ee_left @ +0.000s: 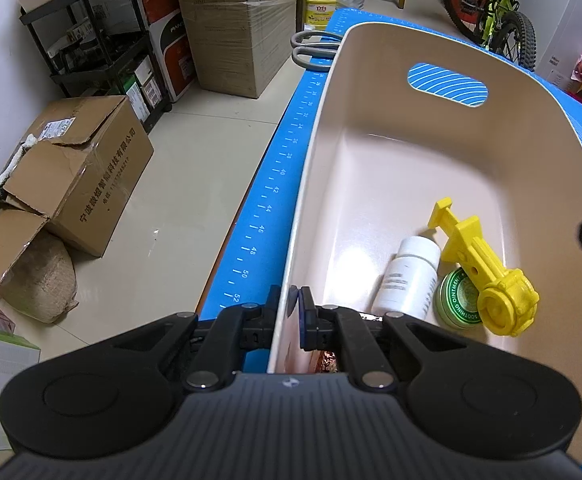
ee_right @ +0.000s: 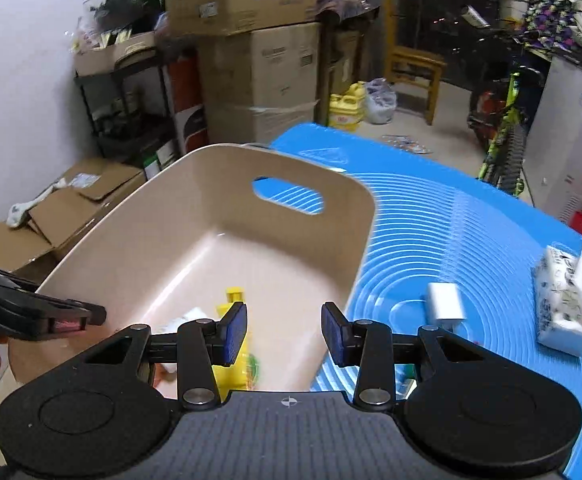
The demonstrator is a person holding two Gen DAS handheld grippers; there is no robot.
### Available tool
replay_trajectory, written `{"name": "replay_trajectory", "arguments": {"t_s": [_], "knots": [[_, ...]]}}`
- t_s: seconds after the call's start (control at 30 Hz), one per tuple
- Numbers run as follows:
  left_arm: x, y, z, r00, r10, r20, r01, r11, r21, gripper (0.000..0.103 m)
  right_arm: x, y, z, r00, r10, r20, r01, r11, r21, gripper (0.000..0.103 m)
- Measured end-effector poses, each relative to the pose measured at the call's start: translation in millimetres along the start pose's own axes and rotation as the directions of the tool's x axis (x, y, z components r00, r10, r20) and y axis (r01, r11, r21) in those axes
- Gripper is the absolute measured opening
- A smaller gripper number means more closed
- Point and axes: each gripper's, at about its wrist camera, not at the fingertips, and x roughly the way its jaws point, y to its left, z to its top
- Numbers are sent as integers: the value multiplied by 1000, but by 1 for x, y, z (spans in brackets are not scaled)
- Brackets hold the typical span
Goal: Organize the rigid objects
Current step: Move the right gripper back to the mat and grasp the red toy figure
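Note:
A beige basket (ee_left: 311, 168) stands on the blue mat (ee_left: 269, 196). On its floor lie a yellow plastic tool (ee_left: 487, 268), a white bottle (ee_left: 407, 276) and a green ointment tin (ee_left: 457, 302). My left gripper (ee_left: 298, 300) is shut on the basket's near left wall, one pad on each side of it. In the right wrist view my right gripper (ee_right: 285, 330) hangs open above the basket (ee_right: 361, 248), nothing between its blue pads. Below it the yellow tool (ee_right: 233, 300) shows, blurred. On the mat to the right lie a small white box (ee_right: 445, 306) and a tissue pack (ee_right: 567, 304).
Grey scissors (ee_left: 311, 50) lie on the mat behind the basket. The mat's left edge (ee_left: 247, 240) drops to the floor, where cardboard boxes (ee_left: 91, 176), a black shelf (ee_left: 103, 52) and a yellow jug (ee_left: 321, 4) stand. A bicycle (ee_left: 495, 4) stands at the back right.

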Motion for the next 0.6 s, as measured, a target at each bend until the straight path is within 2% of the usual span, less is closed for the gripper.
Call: {"name": "replay_trajectory", "arguments": {"t_s": [0.07,0.27,0.6], "knots": [[1,0,-1,1000,3,-2,-3,1000,-2,10,-6,-8,-1,998,-60,6,60,998,5,64],[0,0,0,1000,3,-1,-3,1000,-2,10,-23,-51,-7,992,-127,23,124,988,89,64],[0,0,0,1000,4,0,-4,1000,-1,10,-19,-100,-27,976,-215,-20,216,965,146,64]]}}
